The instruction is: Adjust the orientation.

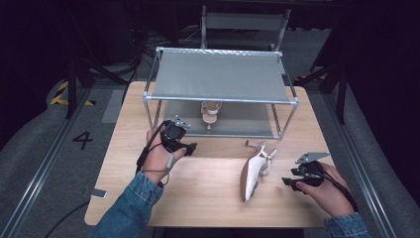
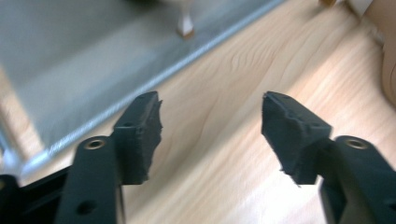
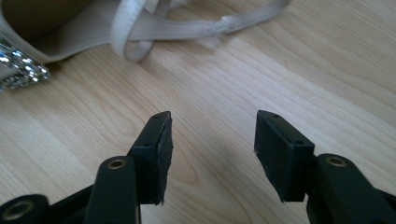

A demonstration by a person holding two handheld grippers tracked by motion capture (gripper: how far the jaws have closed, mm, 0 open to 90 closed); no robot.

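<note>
A beige high-heeled shoe (image 1: 253,171) lies on its side on the wooden table (image 1: 198,198), toe toward me. Its strap (image 3: 187,28) and sparkling trim (image 3: 18,65) lie just ahead of my right gripper (image 3: 212,135), which is open with nothing between its jaws. In the high view the right gripper (image 1: 288,182) sits a short way to the right of the shoe. A second beige shoe (image 1: 210,113) stands on the lower shelf of a metal rack (image 1: 220,99). My left gripper (image 1: 190,148) hovers in front of that shelf, open and holding nothing (image 2: 212,126). The standing shoe's heel (image 2: 186,25) is ahead of it.
The rack has two grey fabric shelves and thin metal posts, and it takes up the far half of the table. The lower shelf's front rail (image 2: 140,88) runs close ahead of the left jaws. Bare wood lies between the two hands.
</note>
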